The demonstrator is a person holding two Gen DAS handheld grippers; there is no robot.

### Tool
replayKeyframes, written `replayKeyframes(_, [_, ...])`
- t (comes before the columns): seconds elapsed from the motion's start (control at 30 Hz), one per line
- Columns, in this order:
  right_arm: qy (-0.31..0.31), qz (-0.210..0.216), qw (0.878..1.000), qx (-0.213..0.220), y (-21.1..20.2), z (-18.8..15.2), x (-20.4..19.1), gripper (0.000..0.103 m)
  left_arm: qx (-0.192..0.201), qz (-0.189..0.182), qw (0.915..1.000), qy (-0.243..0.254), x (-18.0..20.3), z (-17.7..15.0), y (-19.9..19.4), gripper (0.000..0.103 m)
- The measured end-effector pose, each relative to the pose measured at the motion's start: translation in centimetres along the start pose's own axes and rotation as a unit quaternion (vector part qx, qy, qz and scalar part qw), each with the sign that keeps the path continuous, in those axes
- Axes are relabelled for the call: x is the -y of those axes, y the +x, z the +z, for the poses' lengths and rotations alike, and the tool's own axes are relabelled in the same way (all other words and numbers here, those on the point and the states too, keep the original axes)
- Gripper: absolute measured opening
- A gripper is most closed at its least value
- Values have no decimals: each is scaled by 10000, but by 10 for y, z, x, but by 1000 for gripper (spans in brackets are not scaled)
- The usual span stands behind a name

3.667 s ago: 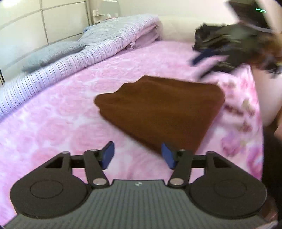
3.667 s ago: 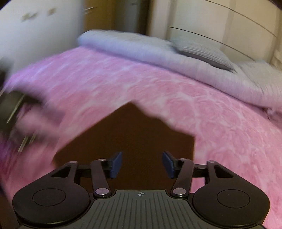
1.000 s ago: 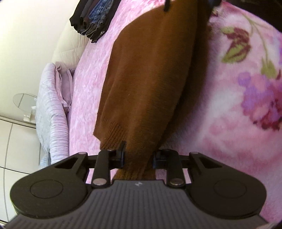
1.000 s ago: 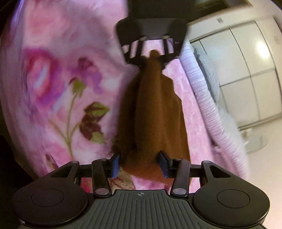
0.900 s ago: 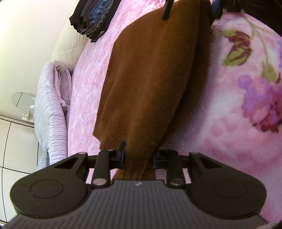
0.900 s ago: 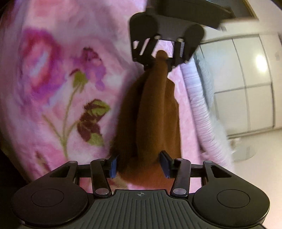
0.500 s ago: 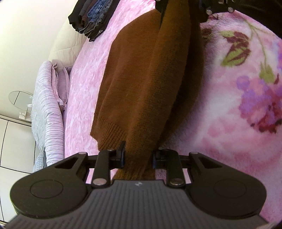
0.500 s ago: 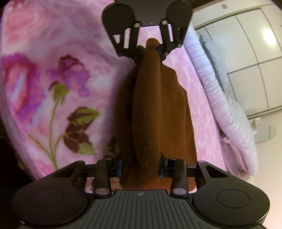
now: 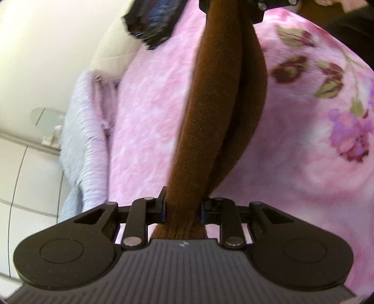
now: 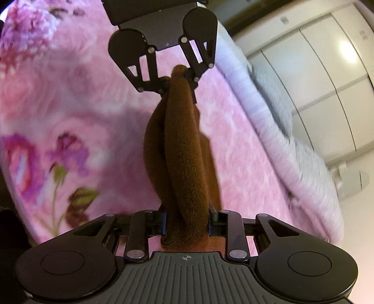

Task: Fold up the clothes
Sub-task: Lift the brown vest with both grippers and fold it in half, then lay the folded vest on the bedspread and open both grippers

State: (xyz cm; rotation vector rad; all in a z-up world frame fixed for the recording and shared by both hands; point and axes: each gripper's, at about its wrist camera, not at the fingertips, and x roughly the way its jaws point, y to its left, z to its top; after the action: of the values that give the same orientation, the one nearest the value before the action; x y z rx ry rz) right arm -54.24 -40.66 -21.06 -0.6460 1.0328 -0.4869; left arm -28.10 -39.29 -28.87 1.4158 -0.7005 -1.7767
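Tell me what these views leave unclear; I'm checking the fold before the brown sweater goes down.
- Brown sweater, both wrist views: bunched between the claws, so its fold lines are hidden.
- Dark clothes pile, left wrist view: blurred and cut off by the top edge.
- Right claw, left wrist view: cropped at the top.

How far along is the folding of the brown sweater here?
Done: the sweater is already gathered into a narrow folded bundle. In hand: the left gripper and right gripper each clamp one end, stretching it above the pink blanket; the right has just been closing. Left: laying it down, possibly by the dark pile.
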Motion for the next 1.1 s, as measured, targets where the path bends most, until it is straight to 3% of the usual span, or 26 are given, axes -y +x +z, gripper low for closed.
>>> replayKeyframes(0.17, [-344,-131,9974,616,11,43,35,27,-436,466,9972,-384,-43,-36,-28,21])
replayKeyframes(0.3, [-590,-200,9889,1349,22,88,57,27,-916,1043,9879,-692,-70,-70,-65,21])
replayKeyframes(0.43, [-826,-279,9745,2065,19,115,49,27,-1269,1442,9775,-872,-59,-84,-116,21])
replayKeyframes(0.53, [-1187,92,9657,2307,11,109,12,27,-1391,1023,9809,-897,-7,-80,-142,21])
replayKeyframes(0.7, [-1771,1133,9560,2047,11,61,-81,27,-1387,-152,9858,-932,107,-65,-157,22])
replayKeyframes(0.8, [-1799,1161,9576,1928,8,41,-107,28,-1368,-360,9851,-978,154,-56,-159,25])
replayKeyframes(0.93, [-1873,1074,9599,1789,-1,21,-125,38,-1348,-382,9769,-1613,156,-61,-179,32])
replayKeyframes(1.1, [-1579,1077,9740,1216,-3,-1,-107,40,-1445,-725,9527,-2572,124,-92,-207,33])
